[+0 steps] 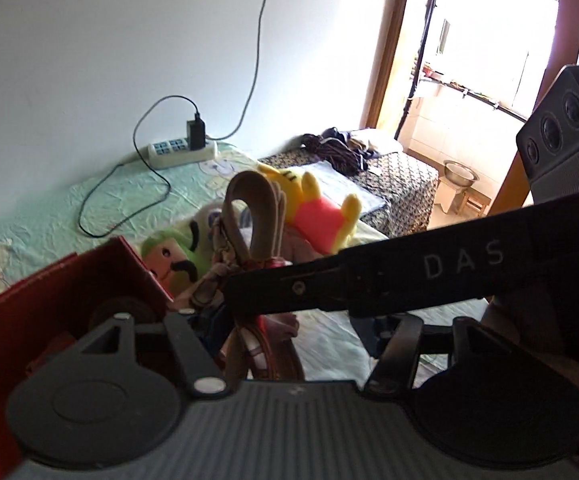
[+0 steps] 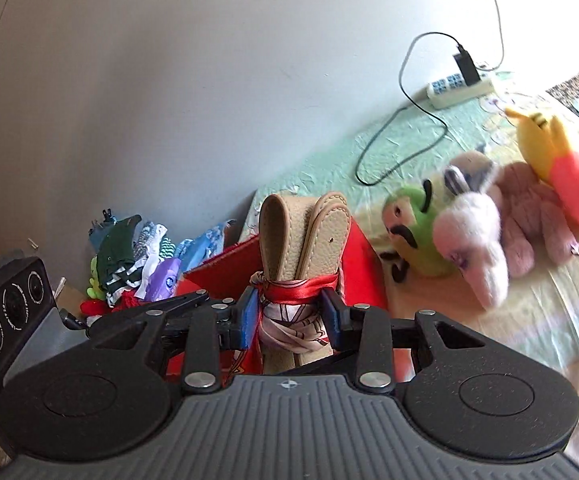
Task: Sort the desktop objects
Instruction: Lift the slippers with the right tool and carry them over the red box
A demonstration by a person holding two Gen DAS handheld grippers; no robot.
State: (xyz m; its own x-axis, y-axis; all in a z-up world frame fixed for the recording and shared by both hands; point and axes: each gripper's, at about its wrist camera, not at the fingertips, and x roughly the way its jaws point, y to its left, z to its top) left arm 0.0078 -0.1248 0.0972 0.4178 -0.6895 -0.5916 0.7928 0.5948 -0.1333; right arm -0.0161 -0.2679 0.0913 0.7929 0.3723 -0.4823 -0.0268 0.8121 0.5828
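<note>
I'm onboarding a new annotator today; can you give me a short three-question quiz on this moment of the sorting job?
1. True or false: the right gripper has its jaws closed on the beige strap bundle where a red scarf is tied around it.
2. Which plush toy lies closest to the power strip?
A. the yellow plush in a pink top
B. the green plush with a moustache
C. the pink plush
3. Fill the blank: the box behind the bundle is ____ in colour.

Key: 1 true; 2 A; 3 red.
</note>
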